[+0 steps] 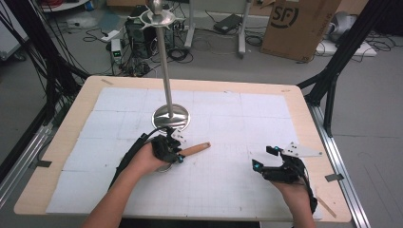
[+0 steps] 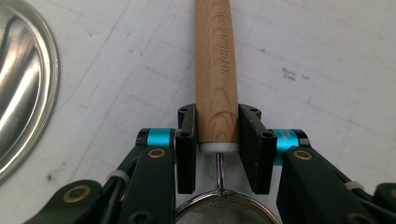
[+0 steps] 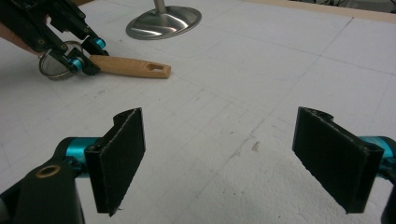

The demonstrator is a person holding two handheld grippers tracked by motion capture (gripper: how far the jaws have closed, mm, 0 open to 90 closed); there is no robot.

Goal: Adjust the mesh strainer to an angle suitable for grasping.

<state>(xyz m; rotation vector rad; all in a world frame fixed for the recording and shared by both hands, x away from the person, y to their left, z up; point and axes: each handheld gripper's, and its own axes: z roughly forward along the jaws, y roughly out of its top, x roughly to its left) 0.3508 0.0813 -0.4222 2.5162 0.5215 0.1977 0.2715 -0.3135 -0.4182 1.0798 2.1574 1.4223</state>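
Two black pads of our left gripper (image 2: 217, 140) are clamped on the wooden handle (image 2: 215, 70) of a small strainer, at the handle's end by the white collar; the handle runs straight away from the jaws and lies on the white gridded mat (image 2: 327, 70). We see the strainer's mesh bowl (image 2: 222, 212) under the gripper body, joined to the handle by a thin metal stem. In the high view the left gripper (image 1: 177, 154) sits left of the table's middle, with the handle (image 1: 196, 149) pointing right. Just beyond it stands the round steel base (image 1: 172, 116) of an upright pole stand (image 1: 164, 57), near the gripper but apart from the handle; its rim also shows in the left gripper view (image 2: 28, 84). Our right gripper (image 3: 219, 158) holds nothing, its jaws spread wide over bare mat. In the high view it (image 1: 261, 159) is well apart from the strainer, with open mat between. The mat covers a wooden table (image 1: 304, 102).
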